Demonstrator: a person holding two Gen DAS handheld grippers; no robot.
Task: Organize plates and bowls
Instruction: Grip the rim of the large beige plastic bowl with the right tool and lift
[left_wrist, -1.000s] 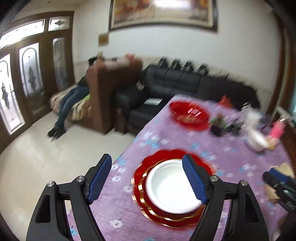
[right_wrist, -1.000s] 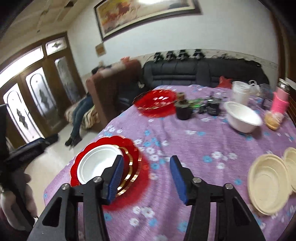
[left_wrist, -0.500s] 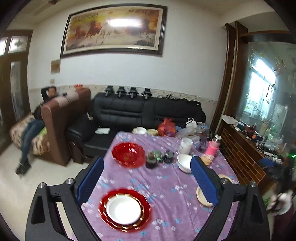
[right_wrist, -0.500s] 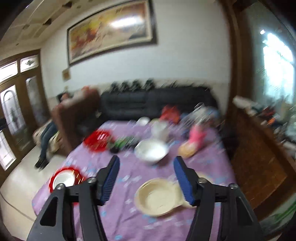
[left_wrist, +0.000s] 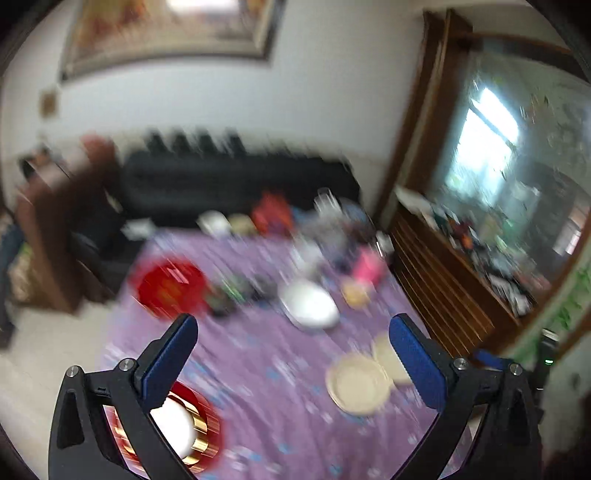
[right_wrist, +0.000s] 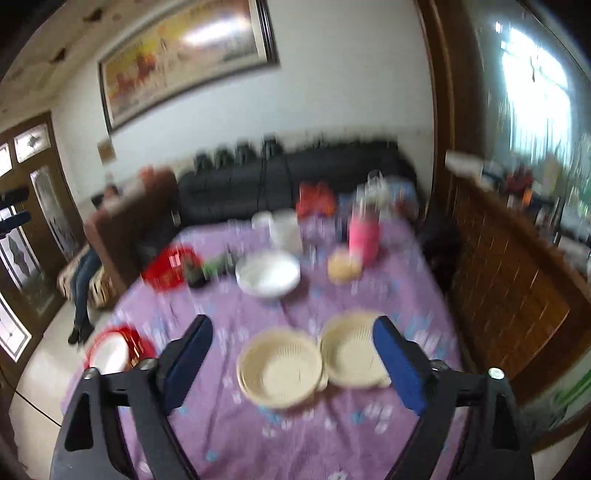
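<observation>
Two round cream plastic bowls (right_wrist: 280, 365) sit side by side on the counter (right_wrist: 399, 258), touching at their rims, and they are the thing to go for next, I think. They lie straight ahead of the right claw (right_wrist: 291, 363) and a little below it. The left one sits in the gap between its blue pads, and the right one (right_wrist: 351, 350) sits just inside the right pad. Bowls are round, so they have no long side to line up with. The right claw has just been opening, and nothing is between its pads. It holds nothing.

The left claw (left_wrist: 291, 365) has just been opening too. It is wide open and holds nothing. From it, the cream bowls are ahead and off to the right, so the right hand looks nearer.

A big white bowl (right_wrist: 267, 273) sits behind the cream bowls. Far to the left of them, at the counter's near edge, is a red plate with gold trim (left_wrist: 207, 435) with a white bowl (left_wrist: 173, 428) on it.

The counter has a purple cloth with small flowers. Behind it are a black sofa (right_wrist: 295, 177) and a big framed picture (right_wrist: 184, 55) on a white wall. The pictures are blurry.
</observation>
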